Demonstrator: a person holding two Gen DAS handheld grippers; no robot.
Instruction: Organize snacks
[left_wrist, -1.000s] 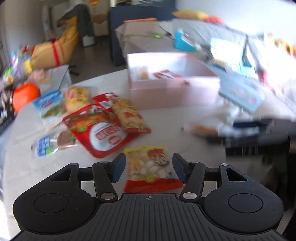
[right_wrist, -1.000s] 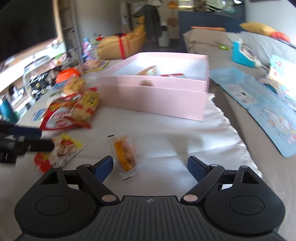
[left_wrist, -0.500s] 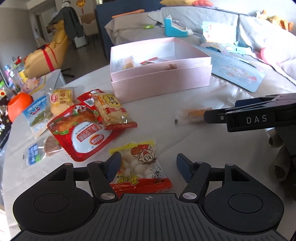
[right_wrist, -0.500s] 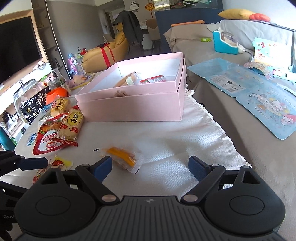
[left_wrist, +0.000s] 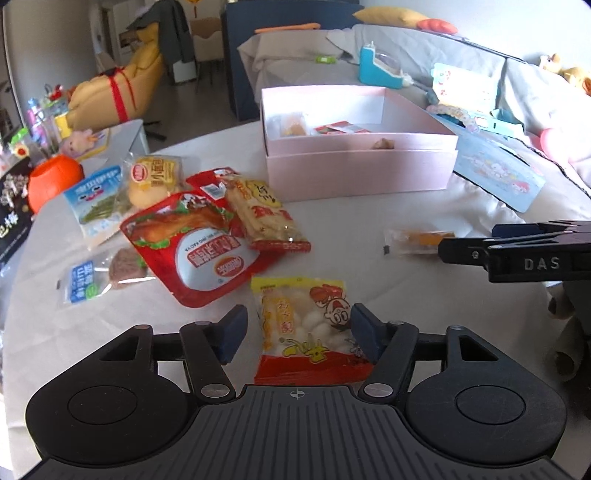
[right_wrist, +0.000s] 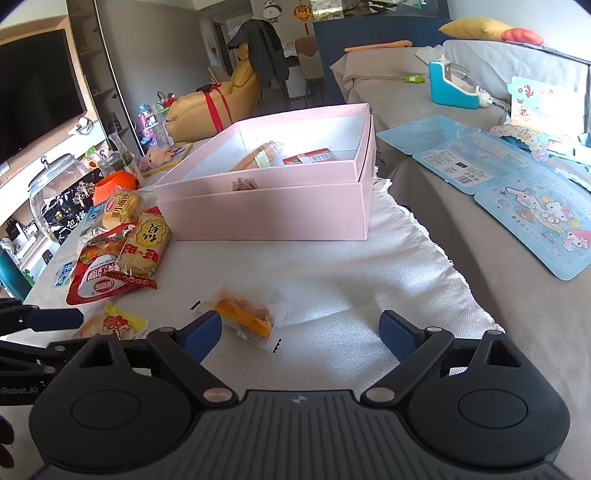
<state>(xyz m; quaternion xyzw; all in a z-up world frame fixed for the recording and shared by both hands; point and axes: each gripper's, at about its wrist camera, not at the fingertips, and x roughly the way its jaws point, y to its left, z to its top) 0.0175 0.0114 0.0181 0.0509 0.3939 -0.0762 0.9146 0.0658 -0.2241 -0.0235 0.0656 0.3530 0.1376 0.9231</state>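
My left tongs (left_wrist: 295, 334) stand apart over the white-clothed table (left_wrist: 351, 236), their blue pads either side of a yellow-and-red plastic packet of white round sweets (left_wrist: 308, 328); my right tongs (right_wrist: 300, 332) are spread wide too, holding nothing, with a small clear-wrapped orange snack (right_wrist: 245, 317) lying flat just inside the left pad; the open pink cardboard box (right_wrist: 273, 206) sits beyond, a few snacks already inside.

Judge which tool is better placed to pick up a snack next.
Left: the open left tool already brackets the yellow-red packet; the orange snack lies off-centre by the open right tool.
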